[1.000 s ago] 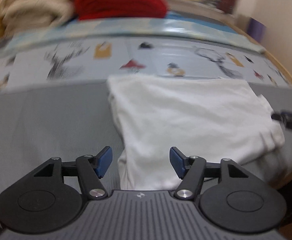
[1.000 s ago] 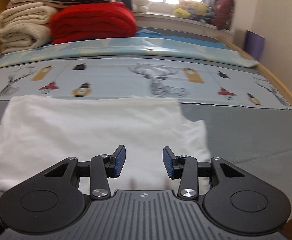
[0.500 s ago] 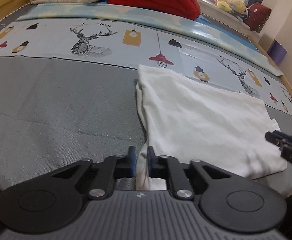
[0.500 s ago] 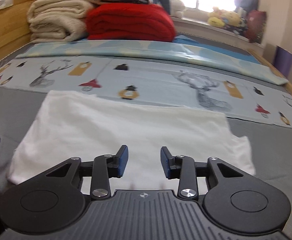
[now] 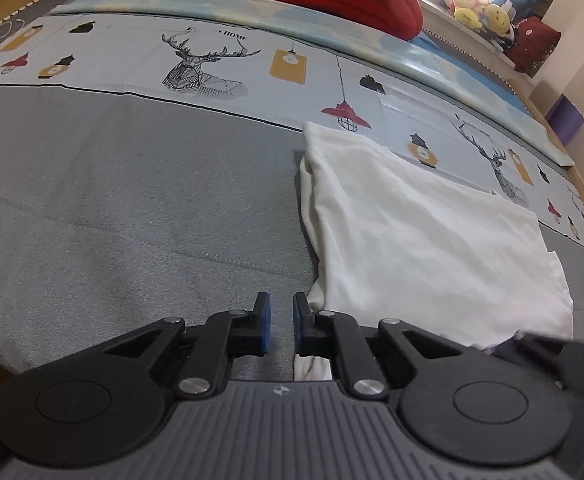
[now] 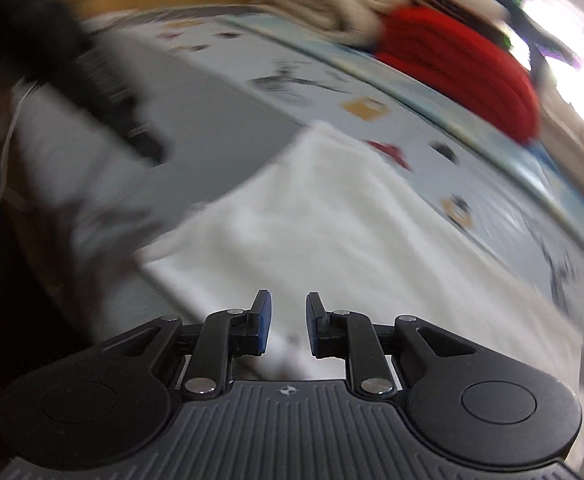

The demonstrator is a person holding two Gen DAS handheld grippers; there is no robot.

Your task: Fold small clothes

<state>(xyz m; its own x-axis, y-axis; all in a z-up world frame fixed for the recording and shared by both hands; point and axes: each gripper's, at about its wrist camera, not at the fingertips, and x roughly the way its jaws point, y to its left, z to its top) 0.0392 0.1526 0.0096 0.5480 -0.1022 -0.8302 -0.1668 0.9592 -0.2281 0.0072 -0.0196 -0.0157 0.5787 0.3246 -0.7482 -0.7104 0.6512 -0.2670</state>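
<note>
White garment [image 5: 412,232] lay flat on the bed [image 5: 132,200], its near-left corner just beside the left claw [image 5: 281,322]. That claw's jaws had just been closing to a narrow gap. Only grey sheet showed between them, and the cloth edge passed under one finger. The right claw [image 6: 288,322], its jaws also just closing and now narrow, hung over the near hem with white cloth visible in its gap.

Recommended practice: seat both claws on the hem corners, confirm cloth between the pads, then lift evenly.

Motion blur degraded the right view, so pad contact could not be confirmed. Both claw bodies hid the nearest hem.
</note>
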